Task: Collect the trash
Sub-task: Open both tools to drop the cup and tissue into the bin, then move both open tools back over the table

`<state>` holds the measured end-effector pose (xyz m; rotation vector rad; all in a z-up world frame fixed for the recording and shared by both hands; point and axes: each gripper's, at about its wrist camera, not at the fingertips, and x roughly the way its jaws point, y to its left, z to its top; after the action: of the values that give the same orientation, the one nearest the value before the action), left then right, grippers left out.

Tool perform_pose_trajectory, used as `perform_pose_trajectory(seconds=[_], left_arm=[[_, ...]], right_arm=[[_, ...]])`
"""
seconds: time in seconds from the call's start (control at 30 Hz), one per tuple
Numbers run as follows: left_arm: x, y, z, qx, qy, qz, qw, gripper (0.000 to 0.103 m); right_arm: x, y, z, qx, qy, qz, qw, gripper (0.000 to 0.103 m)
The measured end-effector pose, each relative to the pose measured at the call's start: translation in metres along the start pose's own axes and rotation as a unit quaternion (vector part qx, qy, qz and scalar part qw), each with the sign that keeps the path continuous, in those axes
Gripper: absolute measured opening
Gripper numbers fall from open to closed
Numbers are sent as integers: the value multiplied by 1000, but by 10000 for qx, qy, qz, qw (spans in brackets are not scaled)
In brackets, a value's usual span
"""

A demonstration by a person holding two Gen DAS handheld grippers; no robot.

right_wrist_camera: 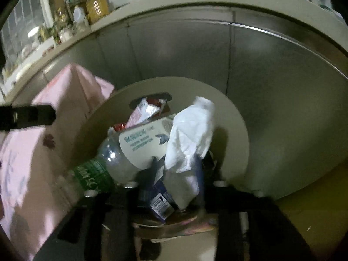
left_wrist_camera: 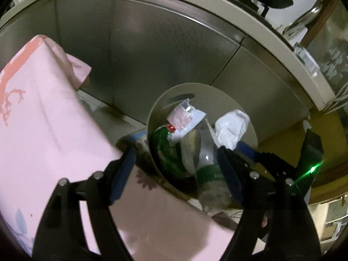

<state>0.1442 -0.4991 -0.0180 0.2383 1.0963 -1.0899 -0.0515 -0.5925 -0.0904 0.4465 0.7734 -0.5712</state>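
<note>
Blue-padded fingers (left_wrist_camera: 121, 174) of your left gripper (left_wrist_camera: 176, 169) stand wide, empty, above the bin's (left_wrist_camera: 250, 130) near rim. Your right gripper (right_wrist_camera: 174, 174) is part-open around crumpled white tissue (right_wrist_camera: 191, 134) inside; whether it grips, I cannot tell. Back both out cleanly past the plastic bottle (right_wrist_camera: 104, 163).

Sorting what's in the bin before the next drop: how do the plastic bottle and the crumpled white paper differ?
The plastic bottle is clear and rigid with a green label; the crumpled white paper is opaque, soft and creased. The bottle lies tilted, its base sticking out over the bin's near rim, while the paper stands upright on top of the pile. The bottle sits on the left side, the paper on the right. Both are in the same round bin.
</note>
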Motion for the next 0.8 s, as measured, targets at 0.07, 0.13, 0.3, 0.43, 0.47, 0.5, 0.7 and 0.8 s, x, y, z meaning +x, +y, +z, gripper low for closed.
perform_pose_trajectory(seconds=[0.07,0.13,0.3,0.43,0.47,0.5,0.7,0.8], left_arm=[[-6,2,-3,-31,-30,-29,10000,74],[-15,3,-9,-54,-85,-42,9999,74],[-43,16,-24,-189,-279,3,9994,74],[-68,29,-43,-237,-527,348,9977,74],[-74,32,-49,-226,-586,471,9969,74],[-81,36,-54,-223,-646,583,9960,74],[-117,58,-86,-264,-932,1120,9890,74],[-137,69,-102,-296,-1100,1408,9835,74]], right_arm=[[-11,-4,0,111,-138,42,9998,57],[-24,-5,-1,176,-249,115,9995,57],[-45,-6,3,465,-412,362,9974,57],[-60,-2,-1,760,-468,657,9938,57],[-62,1,-1,798,-478,709,9931,57],[-65,8,1,841,-500,786,9921,57],[-81,45,1,693,-555,1111,9898,57],[-88,71,-4,490,-527,1235,9897,57]])
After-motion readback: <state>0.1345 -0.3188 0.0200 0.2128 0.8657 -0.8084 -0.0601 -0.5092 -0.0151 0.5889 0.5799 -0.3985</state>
